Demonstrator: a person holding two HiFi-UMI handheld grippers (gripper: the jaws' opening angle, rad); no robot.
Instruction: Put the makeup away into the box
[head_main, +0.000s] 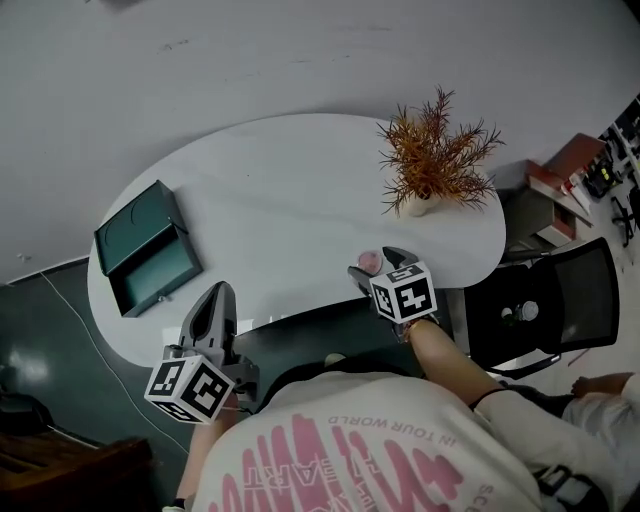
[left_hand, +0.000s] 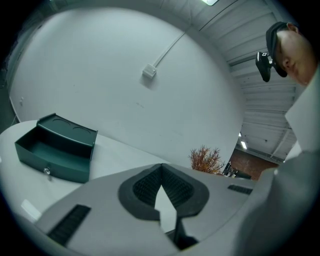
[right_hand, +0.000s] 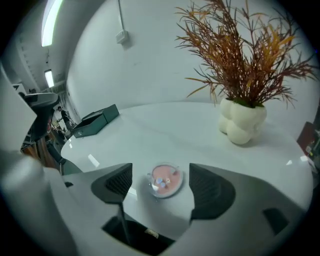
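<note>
A small round clear compact with pink makeup lies on the white table near its front edge. My right gripper hangs over it, open, one jaw on each side, and neither pad touches it. The dark green box stands open at the table's left end with its lid tipped back. My left gripper is at the front edge to the right of the box, shut with nothing in it.
A dried reddish plant in a white knobbly vase stands at the table's right end, behind the compact. A black chair and a low shelf with books stand right of the table.
</note>
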